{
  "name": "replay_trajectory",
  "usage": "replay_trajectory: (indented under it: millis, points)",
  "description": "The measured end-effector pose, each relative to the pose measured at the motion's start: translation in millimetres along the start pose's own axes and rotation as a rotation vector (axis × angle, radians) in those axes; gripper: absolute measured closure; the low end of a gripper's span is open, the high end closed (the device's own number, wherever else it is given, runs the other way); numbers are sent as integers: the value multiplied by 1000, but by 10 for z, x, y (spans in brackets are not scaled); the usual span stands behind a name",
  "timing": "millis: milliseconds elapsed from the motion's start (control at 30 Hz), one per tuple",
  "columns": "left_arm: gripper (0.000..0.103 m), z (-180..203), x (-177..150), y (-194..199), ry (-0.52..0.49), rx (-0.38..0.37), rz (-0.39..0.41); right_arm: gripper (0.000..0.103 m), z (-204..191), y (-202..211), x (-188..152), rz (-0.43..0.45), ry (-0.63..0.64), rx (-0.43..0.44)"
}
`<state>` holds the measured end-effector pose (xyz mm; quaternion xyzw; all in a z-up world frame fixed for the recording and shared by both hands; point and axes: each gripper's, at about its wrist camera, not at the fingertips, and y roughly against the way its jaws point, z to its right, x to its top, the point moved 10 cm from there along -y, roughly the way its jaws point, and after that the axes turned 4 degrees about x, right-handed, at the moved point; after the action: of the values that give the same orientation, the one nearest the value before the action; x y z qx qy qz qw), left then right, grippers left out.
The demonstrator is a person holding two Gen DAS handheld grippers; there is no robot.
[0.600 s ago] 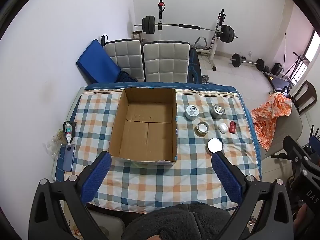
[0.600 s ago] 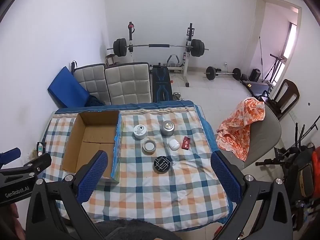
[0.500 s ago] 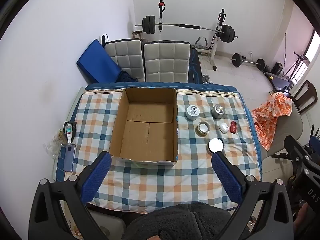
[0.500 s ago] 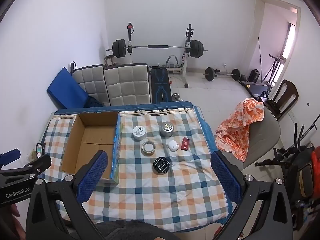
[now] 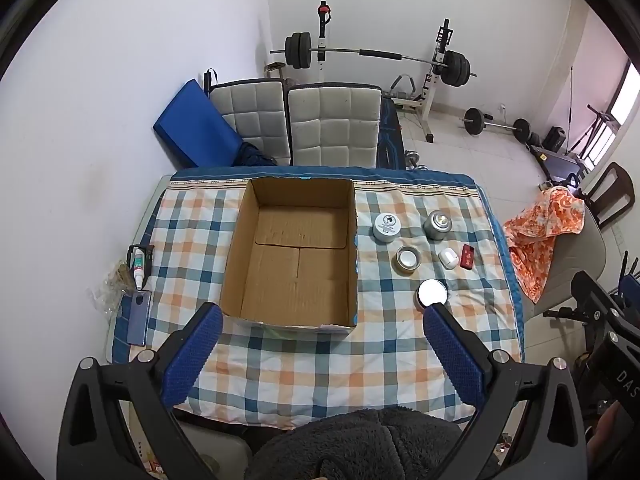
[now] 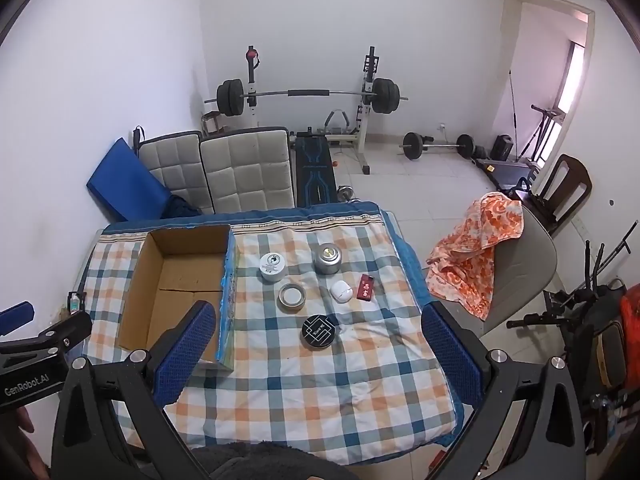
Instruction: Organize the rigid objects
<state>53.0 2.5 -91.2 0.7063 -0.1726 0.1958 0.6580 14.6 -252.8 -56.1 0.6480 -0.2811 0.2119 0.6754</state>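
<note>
Clutter around desk (image 5: 320, 364): two padded chairs (image 5: 332, 124) and blue mat (image 5: 196, 124) behind, barbell rack (image 6: 308, 94) by far wall, orange cloth (image 6: 476, 256) over chair at right; phone (image 5: 138, 318) at desk's left edge. Cardboard box (image 5: 296, 256) stood open, empty, on checked cloth. Just right of it, well apart from both tools: white jar (image 6: 272, 266), metal tin (image 6: 327, 258), open tin (image 6: 292, 297), white case (image 6: 341, 291), red case (image 6: 366, 287), black round tin (image 6: 318, 331); its lid print unreadable. Left hand-held gripper (image 5: 320, 316) wide, holding nothing, "GenRobot.AI" on body. Right hand-held gripper (image 6: 318, 314) wide, holding nothing.
</note>
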Motion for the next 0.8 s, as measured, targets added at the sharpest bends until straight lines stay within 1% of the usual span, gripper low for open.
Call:
replay_trajectory:
  millis: [467,533,800]
  points:
    - [0,-16,12,11,8,4,3,0,20,-27,26,-2,2,6]
    - [0,-56,52,-11,6,4,2,0,29,-30,31,-1,4,3]
    - [0,-58,48,-16,6,2,3,0,-34,-35,28,2,8,1]
